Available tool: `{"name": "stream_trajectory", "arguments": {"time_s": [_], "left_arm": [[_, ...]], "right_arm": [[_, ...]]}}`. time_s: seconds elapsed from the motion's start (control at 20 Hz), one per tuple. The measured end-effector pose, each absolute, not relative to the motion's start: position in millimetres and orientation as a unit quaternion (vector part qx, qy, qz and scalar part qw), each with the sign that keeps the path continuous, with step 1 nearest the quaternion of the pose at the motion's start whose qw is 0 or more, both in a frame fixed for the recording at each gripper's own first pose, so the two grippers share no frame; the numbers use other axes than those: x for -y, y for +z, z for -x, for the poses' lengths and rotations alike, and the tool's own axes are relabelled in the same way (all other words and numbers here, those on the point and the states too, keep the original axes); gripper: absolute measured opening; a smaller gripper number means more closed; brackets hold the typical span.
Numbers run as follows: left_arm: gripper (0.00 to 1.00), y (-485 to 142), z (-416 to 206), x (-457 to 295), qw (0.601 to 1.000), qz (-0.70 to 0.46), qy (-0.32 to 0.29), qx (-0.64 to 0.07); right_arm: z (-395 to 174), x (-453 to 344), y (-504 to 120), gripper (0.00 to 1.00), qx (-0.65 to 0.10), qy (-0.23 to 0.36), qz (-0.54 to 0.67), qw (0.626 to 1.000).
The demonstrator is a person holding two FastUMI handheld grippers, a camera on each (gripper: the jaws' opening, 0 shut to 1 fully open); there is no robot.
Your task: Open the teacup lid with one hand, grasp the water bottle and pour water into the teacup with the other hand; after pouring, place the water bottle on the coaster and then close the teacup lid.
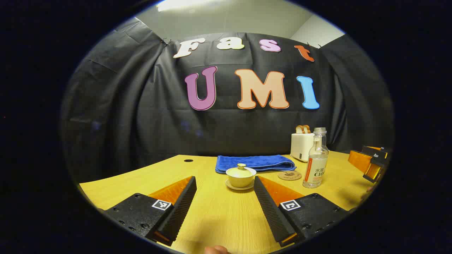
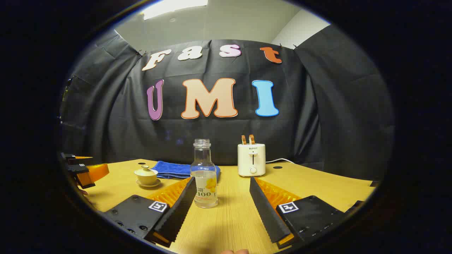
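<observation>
Left gripper (image 1: 225,192): held low over the near edge of the worktop (image 1: 212,215), jaws spread wide, nothing gripped; the teacup is framed between the fingers but well ahead of them.
Right gripper (image 2: 222,194): jaws spread wide, nothing gripped; the water bottle is seen just ahead, close to its left finger, contact cannot be told.
Teacup (image 1: 241,177): set on its saucer mid-worktop, lid (image 1: 241,170) on.
Water bottle (image 1: 315,159): upright, uncapped, a little water at the bottom, placed right of the teacup.
Coaster (image 1: 289,175): flat on the worktop between teacup and bottle, just beside the bottle, nothing on it.
Blue towel (image 1: 255,163): folded, laid behind the teacup toward the far edge.
Toaster (image 1: 302,146): stood at the far edge behind the bottle, two slices poking out.
Obstruction: the path from left gripper to teacup is seen open.
</observation>
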State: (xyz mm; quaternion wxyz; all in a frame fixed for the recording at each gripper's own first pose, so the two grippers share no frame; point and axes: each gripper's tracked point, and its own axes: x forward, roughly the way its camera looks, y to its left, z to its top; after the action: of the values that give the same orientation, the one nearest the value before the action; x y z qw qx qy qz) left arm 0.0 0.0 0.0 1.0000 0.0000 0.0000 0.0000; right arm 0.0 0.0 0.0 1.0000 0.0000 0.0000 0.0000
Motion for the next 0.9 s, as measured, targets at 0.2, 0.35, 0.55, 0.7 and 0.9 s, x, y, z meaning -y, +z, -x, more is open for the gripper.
{"name": "stream_trajectory", "arguments": {"time_s": [0.2,0.35,0.55,0.7,0.9], "left_arm": [[0.96,-10.9,0.3,4.5,1.0,-0.002,-0.009,-0.024],[0.95,-9.4,-0.4,3.7,1.0,0.0,-0.007,-0.025],[0.95,-10.6,2.2,3.3,1.0,-0.001,-0.007,-0.027],[0.95,-9.3,2.0,4.0,1.0,-0.002,-0.008,-0.027],[0.95,-8.9,2.1,3.7,1.0,-0.002,-0.009,-0.027]], "right_arm": [[1.4,-5.9,-2.7,0.98,-0.012,0.008,0.0,1.0],[0.2,-6.3,-4.7,0.97,-0.017,0.009,-0.001,1.0],[-1.7,-8.9,-14.2,0.98,-0.04,0.015,0.0,0.999],[-1.1,-8.8,-11.1,0.97,-0.036,0.016,0.0,0.999],[-2.5,-10.8,-13.7,0.97,-0.042,0.018,0.0,0.999]]}}
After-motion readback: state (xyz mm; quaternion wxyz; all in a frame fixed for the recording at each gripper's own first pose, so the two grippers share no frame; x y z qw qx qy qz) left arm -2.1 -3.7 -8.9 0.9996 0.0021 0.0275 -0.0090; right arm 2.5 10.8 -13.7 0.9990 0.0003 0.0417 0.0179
